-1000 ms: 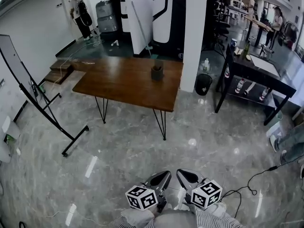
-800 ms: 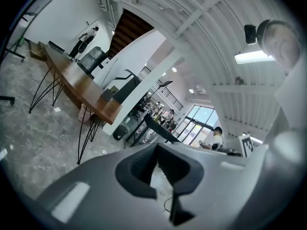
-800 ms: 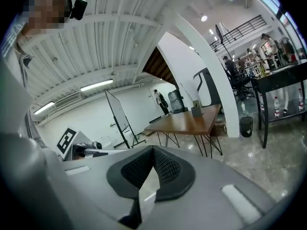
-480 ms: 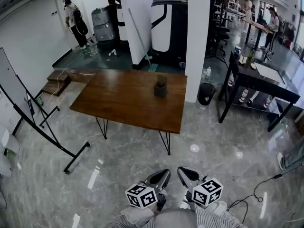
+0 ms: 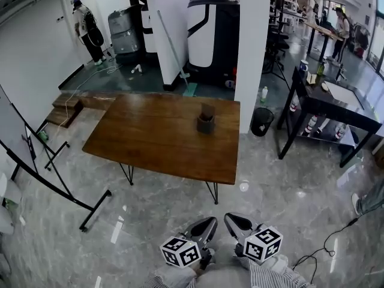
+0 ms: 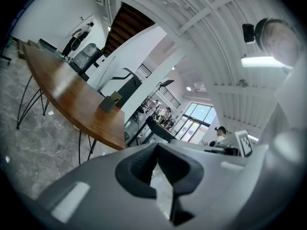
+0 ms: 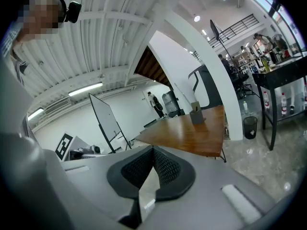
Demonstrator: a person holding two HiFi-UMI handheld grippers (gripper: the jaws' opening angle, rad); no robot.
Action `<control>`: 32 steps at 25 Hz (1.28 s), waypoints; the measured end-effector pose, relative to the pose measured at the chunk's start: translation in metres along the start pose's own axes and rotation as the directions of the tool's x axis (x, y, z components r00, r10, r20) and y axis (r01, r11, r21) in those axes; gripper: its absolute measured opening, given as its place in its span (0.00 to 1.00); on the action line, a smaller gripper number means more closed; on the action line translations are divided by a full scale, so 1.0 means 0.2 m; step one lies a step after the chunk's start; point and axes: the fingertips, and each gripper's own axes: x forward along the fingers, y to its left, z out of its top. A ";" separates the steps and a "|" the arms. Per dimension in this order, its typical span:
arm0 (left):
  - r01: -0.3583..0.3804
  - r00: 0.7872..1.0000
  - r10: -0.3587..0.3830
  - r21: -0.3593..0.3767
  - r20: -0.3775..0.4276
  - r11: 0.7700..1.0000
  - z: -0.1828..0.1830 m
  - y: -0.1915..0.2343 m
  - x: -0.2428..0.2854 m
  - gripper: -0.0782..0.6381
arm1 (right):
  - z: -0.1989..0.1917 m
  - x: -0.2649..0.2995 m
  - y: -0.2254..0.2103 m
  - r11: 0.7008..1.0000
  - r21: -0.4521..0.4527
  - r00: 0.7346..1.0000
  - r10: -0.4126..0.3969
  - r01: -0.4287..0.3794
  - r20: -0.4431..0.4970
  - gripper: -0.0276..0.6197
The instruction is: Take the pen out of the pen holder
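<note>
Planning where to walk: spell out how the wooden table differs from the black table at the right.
The wooden table has a brown top on thin hairpin legs; the black table is dark all over, on straight legs. The wooden table bears only the pen holder; the black table carries several things on top and bottles on a lower shelf. Both are rectangular and stand on the grey floor.

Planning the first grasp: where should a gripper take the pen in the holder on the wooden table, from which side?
Probably the upper end of the pen, which stands above the pen holder; come from above and lift upward, since the holder's walls cover the rest.
</note>
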 end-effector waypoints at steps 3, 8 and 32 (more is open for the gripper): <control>0.013 1.000 -0.013 0.020 -0.006 1.000 0.03 0.03 0.05 0.12 | 0.00 0.04 -0.06 1.000 0.016 1.000 -0.022 0.023 -0.016 0.04; 0.005 0.999 -0.004 0.030 -0.033 1.000 0.08 0.13 0.11 0.12 | 0.03 0.15 -0.14 0.998 0.047 0.999 -0.031 0.032 -0.024 0.04; -0.080 0.996 0.079 0.028 0.034 0.996 0.74 0.73 0.91 0.12 | 0.72 0.97 -0.87 0.999 0.008 0.999 0.034 -0.033 -0.032 0.04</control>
